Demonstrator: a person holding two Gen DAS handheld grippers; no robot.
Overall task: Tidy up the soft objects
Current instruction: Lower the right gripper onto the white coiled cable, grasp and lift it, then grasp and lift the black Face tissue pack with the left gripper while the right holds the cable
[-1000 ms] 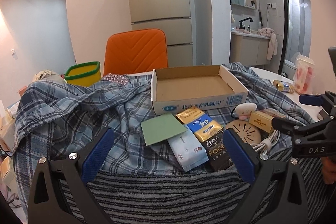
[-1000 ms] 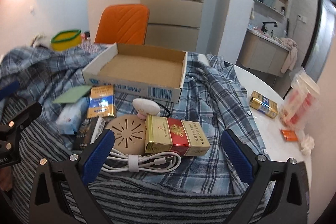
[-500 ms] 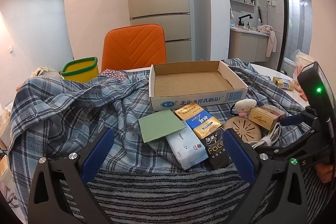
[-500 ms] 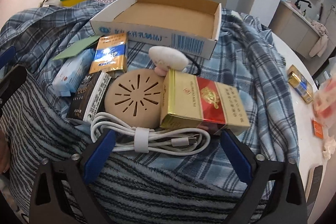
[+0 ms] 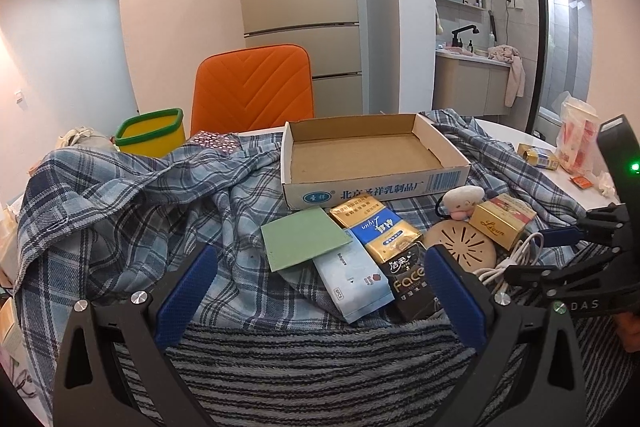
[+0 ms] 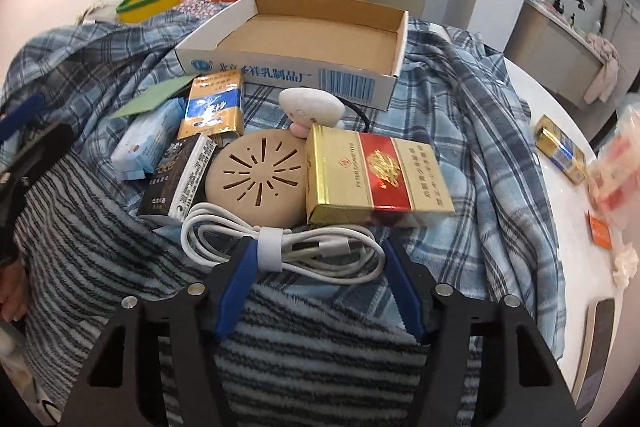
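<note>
A pile of small items lies on a blue plaid cloth (image 5: 132, 211) and a striped fleece (image 6: 96, 227), in front of an empty cardboard box (image 5: 360, 155). My right gripper (image 6: 318, 259) has its jaws half closed around a coiled white cable (image 6: 280, 247), one fingertip at each end of the coil; I cannot tell if they grip it. Behind the cable lie a tan round vented disc (image 6: 256, 179) and a gold-red cigarette pack (image 6: 376, 179). My left gripper (image 5: 320, 263) is open and empty, low over the fleece, with a pale blue tissue pack (image 5: 352, 279) between its fingers.
A green card (image 5: 304, 239), a gold-blue pack (image 5: 376, 227), a black pack (image 5: 412, 279) and a small plush (image 5: 464, 197) lie among the items. A yellow tub (image 5: 152, 135) and an orange chair (image 5: 252, 87) stand behind. More packs (image 6: 560, 147) lie on the white table at right.
My right gripper has dropped forward and down onto the white cable and its jaws have narrowed around the coil. My left gripper has barely moved.
</note>
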